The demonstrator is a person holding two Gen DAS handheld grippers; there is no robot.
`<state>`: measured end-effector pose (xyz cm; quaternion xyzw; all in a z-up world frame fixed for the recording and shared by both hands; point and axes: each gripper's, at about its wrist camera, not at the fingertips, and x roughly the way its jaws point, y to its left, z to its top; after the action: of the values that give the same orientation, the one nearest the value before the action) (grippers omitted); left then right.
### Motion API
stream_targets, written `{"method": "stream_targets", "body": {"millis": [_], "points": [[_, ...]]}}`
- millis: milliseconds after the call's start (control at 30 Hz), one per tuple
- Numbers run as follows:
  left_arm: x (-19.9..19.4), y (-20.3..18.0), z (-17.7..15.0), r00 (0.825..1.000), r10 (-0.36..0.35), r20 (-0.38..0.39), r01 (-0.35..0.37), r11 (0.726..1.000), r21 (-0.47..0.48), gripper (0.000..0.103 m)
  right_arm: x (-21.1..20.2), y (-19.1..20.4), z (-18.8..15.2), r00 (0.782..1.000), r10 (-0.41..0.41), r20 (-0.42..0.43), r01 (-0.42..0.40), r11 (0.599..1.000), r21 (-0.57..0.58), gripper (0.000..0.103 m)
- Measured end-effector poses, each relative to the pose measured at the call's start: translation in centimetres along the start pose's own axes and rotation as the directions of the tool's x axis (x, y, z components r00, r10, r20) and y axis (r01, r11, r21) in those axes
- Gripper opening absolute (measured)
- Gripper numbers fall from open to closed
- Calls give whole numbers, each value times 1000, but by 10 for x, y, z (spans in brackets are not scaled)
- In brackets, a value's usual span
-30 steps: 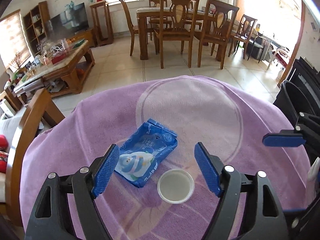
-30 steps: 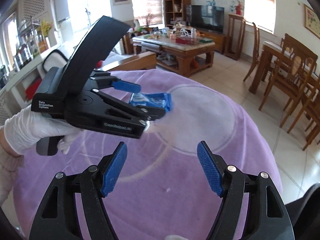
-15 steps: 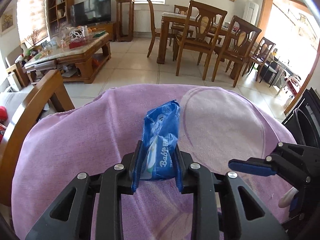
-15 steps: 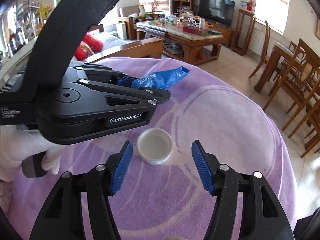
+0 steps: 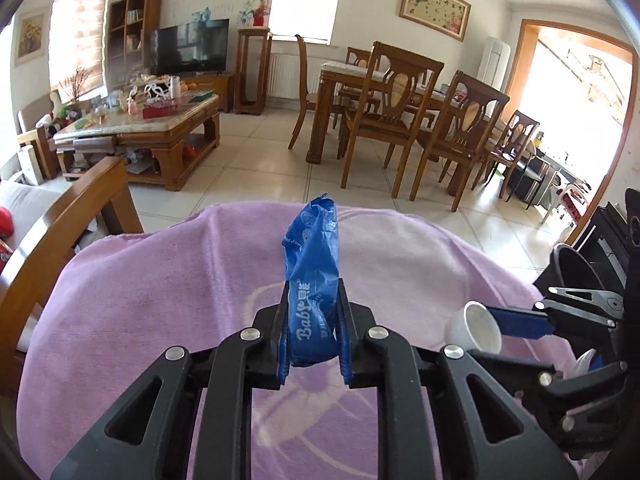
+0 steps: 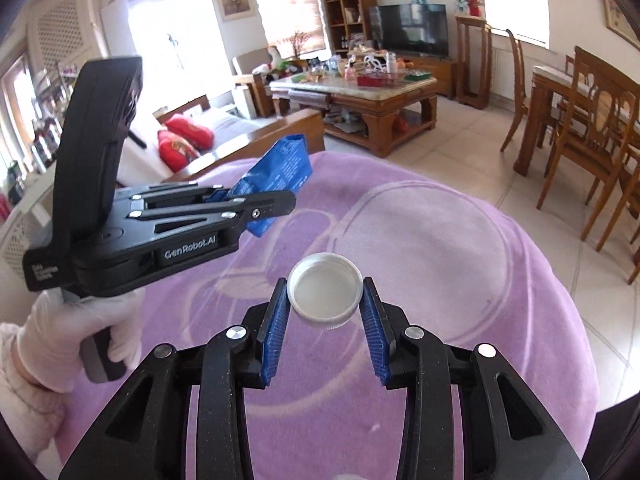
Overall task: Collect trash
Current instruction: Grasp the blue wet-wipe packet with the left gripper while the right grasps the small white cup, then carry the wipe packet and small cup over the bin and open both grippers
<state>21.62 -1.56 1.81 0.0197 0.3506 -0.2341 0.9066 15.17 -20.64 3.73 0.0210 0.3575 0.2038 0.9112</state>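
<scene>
Clamping the blue wrapper (image 5: 313,280) upright, the left tongs (image 5: 312,340) sit lower centre, while the right tongs (image 6: 324,316), just closed, grip the white cap (image 6: 325,295) with the black bin (image 5: 576,272) at the frame's right edge.

Bright daylight, blown-out windows (image 6: 164,48), fisheye-warped edges

A living and dining room with white walls is seen. The floor (image 5: 256,184) is laid with pale tiles. At ten o'clock a wooden coffee table (image 5: 140,136) is placed, and behind it a television (image 5: 190,46). At one o'clock a dining table (image 5: 352,80) is surrounded by wooden chairs (image 5: 384,104). Bright daylight is given by a window (image 5: 306,0).
</scene>
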Motion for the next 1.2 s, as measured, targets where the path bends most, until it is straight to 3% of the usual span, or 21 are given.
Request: {"method": "stream_targets", "body": {"millis": [133,267,400,633,867,1200], "points": [[-23,-54,8,996,-57,65,53,997,61,19,-74,-29,-26,990,-44,132,32,995,92,36],[-40,-126,9,984,-141,106,126,982,142,19,-143,-72,-56,962,-147,231,108,979,172,36],[-41,-197,3,970,-216,112,185,953,240,19,-204,-123,-92,928,-249,276,174,947,270,36],[-17,-302,-18,939,-339,48,309,899,309,19,-278,-212,-164,872,-402,278,258,862,436,36],[14,-368,-43,917,-397,-33,383,858,343,19,-302,-280,-221,856,-462,229,288,797,531,36],[57,-388,-61,920,-366,-139,391,847,359,19,-282,-317,-254,867,-463,183,269,746,609,36]]}}
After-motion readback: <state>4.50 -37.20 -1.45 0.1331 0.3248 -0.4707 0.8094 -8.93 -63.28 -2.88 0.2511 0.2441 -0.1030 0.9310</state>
